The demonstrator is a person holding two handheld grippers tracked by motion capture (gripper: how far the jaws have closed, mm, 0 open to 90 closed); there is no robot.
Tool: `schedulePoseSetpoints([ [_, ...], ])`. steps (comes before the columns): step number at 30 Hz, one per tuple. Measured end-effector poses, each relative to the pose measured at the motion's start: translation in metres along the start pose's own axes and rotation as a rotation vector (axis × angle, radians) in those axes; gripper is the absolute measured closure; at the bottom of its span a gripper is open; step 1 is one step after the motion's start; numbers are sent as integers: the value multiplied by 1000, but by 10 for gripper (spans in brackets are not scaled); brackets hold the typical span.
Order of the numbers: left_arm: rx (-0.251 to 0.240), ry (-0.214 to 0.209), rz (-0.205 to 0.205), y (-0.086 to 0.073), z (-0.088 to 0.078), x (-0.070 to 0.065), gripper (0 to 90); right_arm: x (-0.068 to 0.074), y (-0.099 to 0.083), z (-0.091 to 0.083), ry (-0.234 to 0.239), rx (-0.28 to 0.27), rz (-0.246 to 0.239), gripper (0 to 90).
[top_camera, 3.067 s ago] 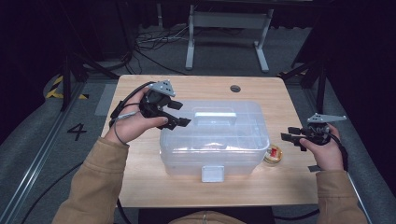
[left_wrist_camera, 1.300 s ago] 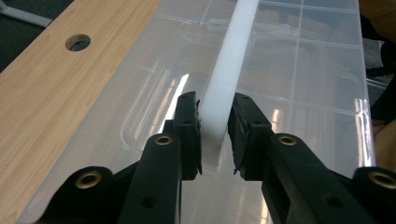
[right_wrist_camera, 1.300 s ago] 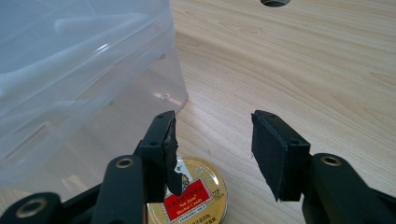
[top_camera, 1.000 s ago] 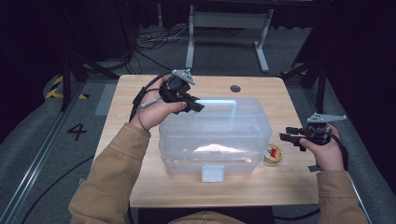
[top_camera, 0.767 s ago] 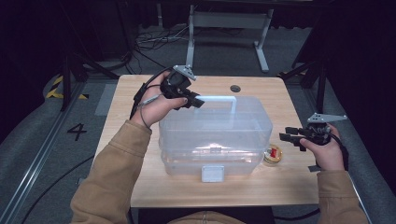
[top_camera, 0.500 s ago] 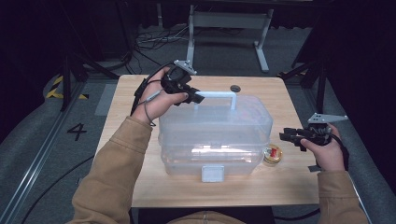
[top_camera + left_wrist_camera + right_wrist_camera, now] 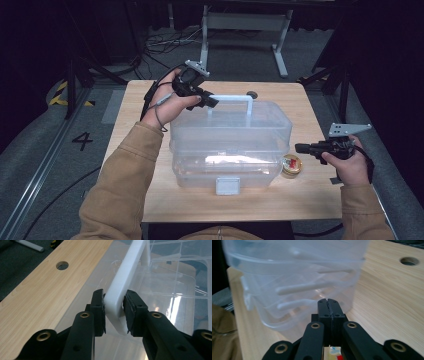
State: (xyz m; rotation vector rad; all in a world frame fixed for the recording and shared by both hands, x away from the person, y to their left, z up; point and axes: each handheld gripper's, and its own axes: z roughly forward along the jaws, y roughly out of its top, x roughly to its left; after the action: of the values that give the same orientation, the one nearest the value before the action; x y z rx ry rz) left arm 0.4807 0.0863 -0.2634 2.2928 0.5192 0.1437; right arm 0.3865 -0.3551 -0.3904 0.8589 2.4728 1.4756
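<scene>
Near edge: our right claw (image 7: 300, 148) is sitting pressed together, empty, by the tin (image 7: 291, 164). Mid-surface (image 7: 135, 105): clear box (image 7: 230, 145), we are judging it light, stiff, slick-walled. Farther: our left claw (image 7: 114, 307) is clamping the white handle (image 7: 125, 280), the sound hold; thin plastic may flex.

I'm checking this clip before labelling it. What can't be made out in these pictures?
- What lies inside the box: high view, glare and cloudy plastic blur it.
- The print on the small tin: high view, too small, and the box hides part of it.
- Whether the right gripper holds anything: right gripper view, jaws look shut together, with nothing visible between them.
- The handle's far end: left gripper view, cut off by the top edge.
</scene>
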Motion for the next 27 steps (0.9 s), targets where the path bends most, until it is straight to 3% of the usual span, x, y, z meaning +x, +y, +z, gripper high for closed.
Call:
schedulePoseSetpoints([
  [6,-3,-6,-6,0,0,1,709,20,11,7,115,13,-97,900],
  [10,-2,-5,-5,0,0,1,709,27,16,10,138,-3,-117,900],
  [15,-2,-7,-6,0,0,1,709,33,20,13,143,-12,-139,900],
  [27,-4,-16,-10,-1,0,2,709,34,20,14,143,-13,-135,900],
])
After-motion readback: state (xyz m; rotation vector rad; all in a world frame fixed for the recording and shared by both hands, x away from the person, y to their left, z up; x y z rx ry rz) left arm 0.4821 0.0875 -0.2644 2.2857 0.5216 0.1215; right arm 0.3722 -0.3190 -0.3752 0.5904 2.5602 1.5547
